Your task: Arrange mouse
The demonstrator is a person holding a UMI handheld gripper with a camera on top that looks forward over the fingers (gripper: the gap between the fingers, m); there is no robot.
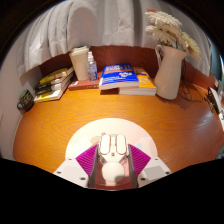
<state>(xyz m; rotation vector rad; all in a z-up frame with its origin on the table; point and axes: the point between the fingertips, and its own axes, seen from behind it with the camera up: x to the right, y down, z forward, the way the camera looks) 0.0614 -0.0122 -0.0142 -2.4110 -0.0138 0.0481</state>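
A white computer mouse [111,155] sits between my gripper's [112,160] two fingers, its buttons and scroll wheel pointing away from me. The magenta pads [88,157] press against both of its sides. The mouse is at the near part of the round wooden table [80,115]; whether it rests on the table or is lifted off it does not show.
At the table's far edge stand a blue book on a stack [125,77], a beige box [80,62], a small bottle [92,67], more books [54,82] at the left, and a white jug with dried flowers [168,62] at the right. Curtains hang behind.
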